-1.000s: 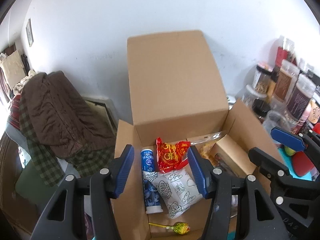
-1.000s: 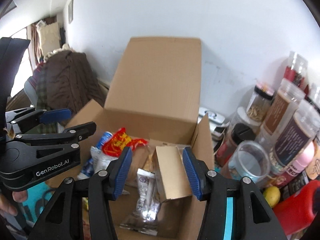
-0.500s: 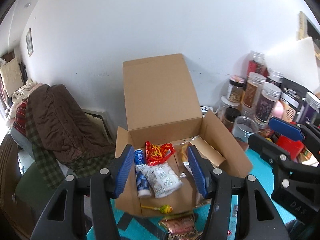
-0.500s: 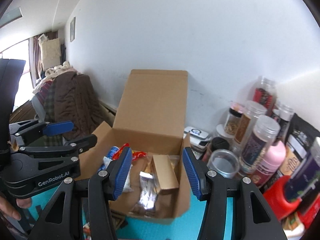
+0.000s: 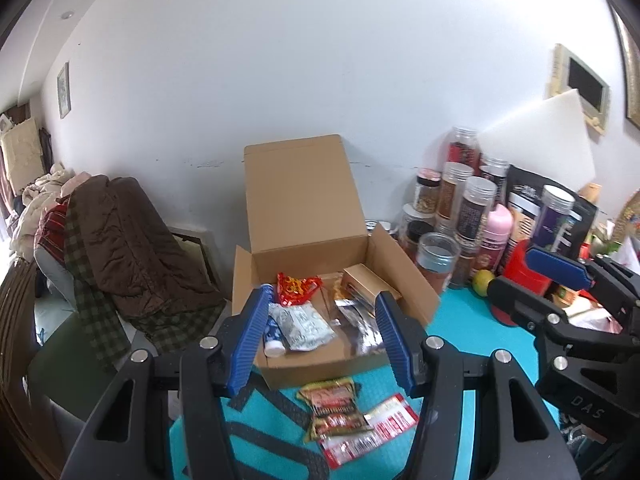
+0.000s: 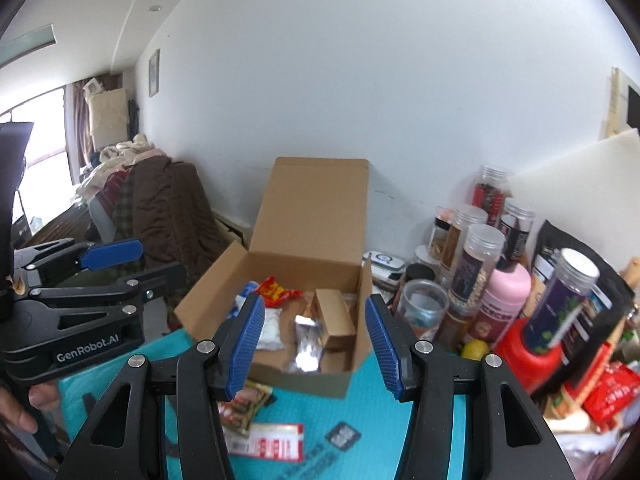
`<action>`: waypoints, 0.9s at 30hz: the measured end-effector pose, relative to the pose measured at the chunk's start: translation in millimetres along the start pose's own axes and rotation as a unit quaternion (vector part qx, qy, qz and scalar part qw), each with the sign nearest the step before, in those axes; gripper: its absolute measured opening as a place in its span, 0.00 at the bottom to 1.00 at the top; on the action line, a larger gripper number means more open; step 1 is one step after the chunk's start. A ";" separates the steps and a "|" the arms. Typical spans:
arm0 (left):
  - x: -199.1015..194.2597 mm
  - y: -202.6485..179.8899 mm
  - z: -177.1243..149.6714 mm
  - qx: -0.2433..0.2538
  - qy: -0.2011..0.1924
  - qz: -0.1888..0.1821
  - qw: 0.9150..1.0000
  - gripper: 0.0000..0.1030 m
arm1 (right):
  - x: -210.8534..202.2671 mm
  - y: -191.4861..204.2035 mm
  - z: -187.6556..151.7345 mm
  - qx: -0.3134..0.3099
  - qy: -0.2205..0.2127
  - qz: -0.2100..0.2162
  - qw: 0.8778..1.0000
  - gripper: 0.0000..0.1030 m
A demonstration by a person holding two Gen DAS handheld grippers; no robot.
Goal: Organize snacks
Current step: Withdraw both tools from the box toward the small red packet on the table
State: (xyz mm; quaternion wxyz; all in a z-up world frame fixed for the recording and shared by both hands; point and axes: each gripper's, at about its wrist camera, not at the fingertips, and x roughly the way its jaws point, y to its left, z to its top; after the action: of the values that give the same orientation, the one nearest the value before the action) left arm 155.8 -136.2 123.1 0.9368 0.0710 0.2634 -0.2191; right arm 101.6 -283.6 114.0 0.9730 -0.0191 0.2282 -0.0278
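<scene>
Wall (image 5: 280, 60): white, plain, behind everything.

Mat (image 5: 460, 340): teal, covers the table top; box and loose packets lie on it.

Coat (image 5: 132, 248): brown, quilted, draped over a chair to the left of the table, with checked cloth under it.

Box (image 5: 304, 200): cardboard, open, lid standing upright against the wall, side flaps splayed out. Also seen in the right wrist view (image 6: 316, 208).

Jars (image 5: 472, 208): cluster of clear lidded jars and a pink bottle (image 5: 494, 228), just right of the box, against the wall. A lemon (image 5: 483, 280) sits at their foot.

Left gripper (image 5: 322, 340): jaws partly open, nothing between the blue pads; hangs above the mat, near side of the box, apart from it.

Right gripper (image 6: 316, 346): jaws partly open, empty; likewise above the mat in front of the box, no contact.

Box contents, left to right: blue tube (image 5: 272, 328) along the left wall; white pouch (image 5: 306, 326) touching it; red packet (image 5: 298, 286) behind them; silver packet (image 5: 360, 324) at centre right; small carton (image 5: 366, 284) in the far right corner.

Outside the box, on the mat just before its front wall: dark red packet (image 5: 334, 404), and a red-and-white packet (image 5: 370, 430) partly under it.
</scene>
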 end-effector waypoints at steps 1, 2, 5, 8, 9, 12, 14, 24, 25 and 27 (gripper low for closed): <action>-5.3 -1.1 -3.1 0.001 -0.001 -0.001 1.000 0.54 | -4.8 1.5 -2.8 -0.001 0.000 0.000 1.000 0.51; -9.4 -1.9 -5.7 0.002 -0.001 -0.001 1.000 0.54 | -9.7 3.6 -5.6 -0.001 0.000 0.000 1.000 0.51; -21.1 -2.8 -15.0 0.005 0.000 -0.002 1.000 0.54 | -23.2 8.9 -15.2 -0.001 0.002 0.000 1.000 0.51; -32.5 -1.6 -24.7 0.004 0.001 -0.001 1.000 0.54 | -32.0 13.6 -24.1 0.001 0.006 0.001 1.000 0.51; -35.8 -1.3 -27.8 0.004 0.001 -0.001 1.000 0.54 | -35.7 15.6 -28.3 0.003 0.008 0.002 1.000 0.51; -46.0 1.6 -41.6 -0.003 0.001 -0.012 1.000 0.54 | -42.5 22.2 -41.2 0.005 0.017 0.010 1.000 0.51; -51.1 3.0 -49.9 -0.005 0.003 -0.013 1.000 0.54 | -44.3 27.5 -49.8 0.006 0.025 0.017 1.000 0.52; -75.0 11.4 -92.9 -0.001 0.001 -0.032 0.999 0.54 | -52.4 47.3 -95.7 0.015 0.060 0.041 0.997 0.54; -76.8 11.1 -98.5 0.004 0.005 -0.033 0.999 0.54 | -53.0 48.8 -100.3 0.017 0.064 0.042 0.997 0.54; -78.3 9.6 -108.1 0.013 0.012 -0.039 0.999 0.54 | -53.3 51.5 -111.5 0.023 0.073 0.049 0.996 0.54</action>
State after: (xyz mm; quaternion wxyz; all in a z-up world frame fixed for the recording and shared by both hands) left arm 50.3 -71.5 72.4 0.9232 0.0756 0.2745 -0.2580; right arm 6.7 -231.5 35.3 0.9542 0.0166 0.2984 0.0132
